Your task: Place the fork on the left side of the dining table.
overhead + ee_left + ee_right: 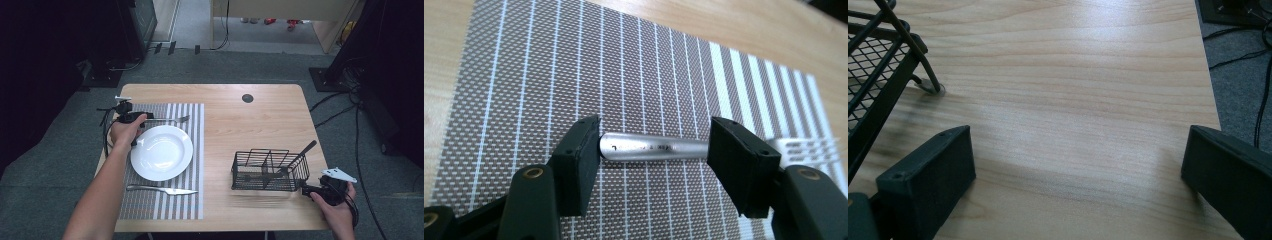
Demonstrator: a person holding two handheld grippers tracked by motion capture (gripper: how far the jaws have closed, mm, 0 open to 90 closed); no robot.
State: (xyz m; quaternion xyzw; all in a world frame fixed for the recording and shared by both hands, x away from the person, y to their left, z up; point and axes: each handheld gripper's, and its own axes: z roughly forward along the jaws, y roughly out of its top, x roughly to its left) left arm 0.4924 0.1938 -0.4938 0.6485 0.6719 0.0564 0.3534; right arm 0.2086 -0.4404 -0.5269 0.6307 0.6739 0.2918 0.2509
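Place setting with fork laid above the plate, left gripper spread around its handle.

High view: left gripper (131, 118) at upper left beside the plate (161, 152) on the striped mat (195, 150); right gripper (320, 192) beside the basket (270, 170). Left gripper view: jaws parted around the fork (654, 147) handle, lying flat, untouched; closing off-centre could skid it. Right gripper view: jaws wide apart over bare table (1073, 100).

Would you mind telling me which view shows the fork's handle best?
The left gripper view: the fork handle lies close up between the open left tongs, its stamped marking visible, tines blurred at right. The high view shows the whole fork small, beyond the plate. The right gripper view faces bare table.
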